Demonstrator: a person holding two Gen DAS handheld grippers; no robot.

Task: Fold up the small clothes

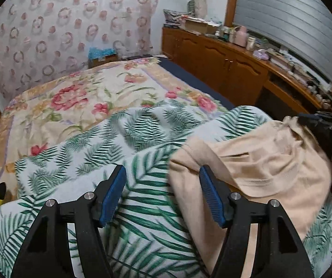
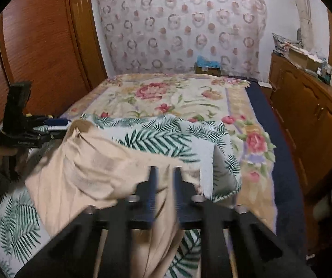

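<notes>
While the right tongs [image 2: 164,180] pinch the beige shirt [image 2: 101,162], the left tongs [image 1: 162,180] are wide open by its left edge. Shirt's on the palm-print sheet [image 1: 119,139], near end of the bed [image 2: 288,185].

The garment [image 1: 254,162] is soft matt beige cloth; the leaf sheet [image 1: 124,143] is printed cloth. Gripper pads [image 1: 114,194] look ribbed blue rubber on matt black plastic. The cabinet [image 1: 214,62] is glossy wood.
</notes>
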